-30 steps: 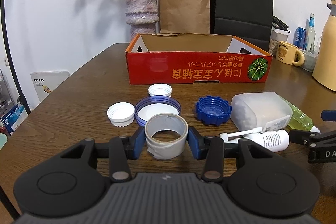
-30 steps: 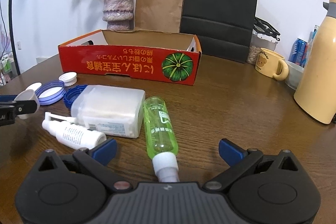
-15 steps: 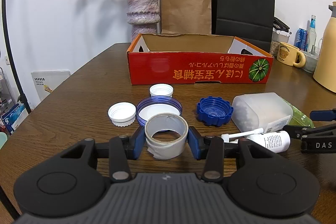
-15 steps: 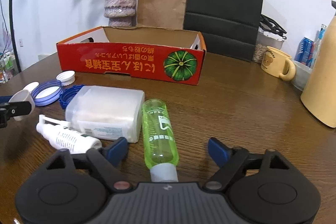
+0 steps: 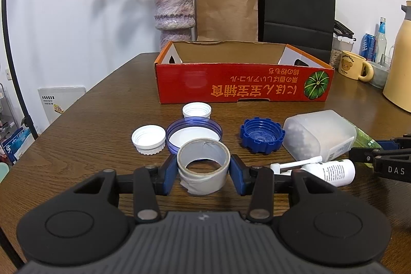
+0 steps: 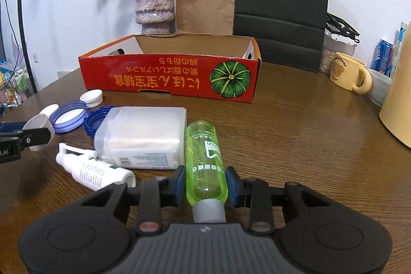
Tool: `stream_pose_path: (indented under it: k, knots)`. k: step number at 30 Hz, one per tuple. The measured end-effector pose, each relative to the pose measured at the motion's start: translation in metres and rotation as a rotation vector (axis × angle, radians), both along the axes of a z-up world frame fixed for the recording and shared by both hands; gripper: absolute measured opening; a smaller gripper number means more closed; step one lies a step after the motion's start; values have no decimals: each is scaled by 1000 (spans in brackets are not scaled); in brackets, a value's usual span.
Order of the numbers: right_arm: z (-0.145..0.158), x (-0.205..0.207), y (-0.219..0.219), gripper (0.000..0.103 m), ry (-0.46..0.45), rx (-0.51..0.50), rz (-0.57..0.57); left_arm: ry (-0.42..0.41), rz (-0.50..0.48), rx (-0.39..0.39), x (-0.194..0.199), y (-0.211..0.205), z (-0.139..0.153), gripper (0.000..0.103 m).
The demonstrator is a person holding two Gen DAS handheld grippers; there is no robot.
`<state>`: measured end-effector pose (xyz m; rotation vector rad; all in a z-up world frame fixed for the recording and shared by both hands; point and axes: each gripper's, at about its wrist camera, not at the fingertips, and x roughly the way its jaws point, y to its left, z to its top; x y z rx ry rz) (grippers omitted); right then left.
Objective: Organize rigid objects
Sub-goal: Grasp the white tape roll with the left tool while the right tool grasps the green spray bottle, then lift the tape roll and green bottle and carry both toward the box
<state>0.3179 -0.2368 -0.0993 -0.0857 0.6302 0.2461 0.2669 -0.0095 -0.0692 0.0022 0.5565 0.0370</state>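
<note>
Left gripper (image 5: 203, 172) pinching the grey tape roll (image 5: 203, 166), right gripper (image 6: 205, 185) squeezing the green bottle (image 6: 205, 166), maybe still lying on the table (image 6: 308, 145)

You work at a dark wood-grain bench (image 5: 90, 120) set against a plain white wall (image 5: 64, 17). At the back stand a mottled vase (image 5: 174, 12) of dried roses, a brown paper bag (image 5: 227, 12) and a black paper bag (image 5: 296, 14). Lighting is even, throwing soft shadows on the wall.

Wooden table (image 6: 295, 135): red box (image 6: 169, 78) far; caps (three) (image 5: 148, 139), bottles (image 6: 205, 158) near; mug (image 6: 349, 76) right.
</note>
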Motion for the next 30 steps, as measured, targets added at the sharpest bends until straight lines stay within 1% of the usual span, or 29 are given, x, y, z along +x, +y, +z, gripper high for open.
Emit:
stream_pose_path:
  k: [5, 14, 23, 30]
  knots:
    - [0, -2, 0, 31, -7, 1, -2, -1, 0, 0, 0, 0, 0, 44]
    - [4, -10, 1, 30, -47, -10, -20, -19, -2, -4, -3, 1, 5, 44]
    - [14, -14, -4, 30, -91, -2, -42, -49, -2, -3, -7, 2, 18, 44]
    - [28, -15, -3, 30, -133, 9, -44, -81, -8, -2, -8, 3, 32, 44]
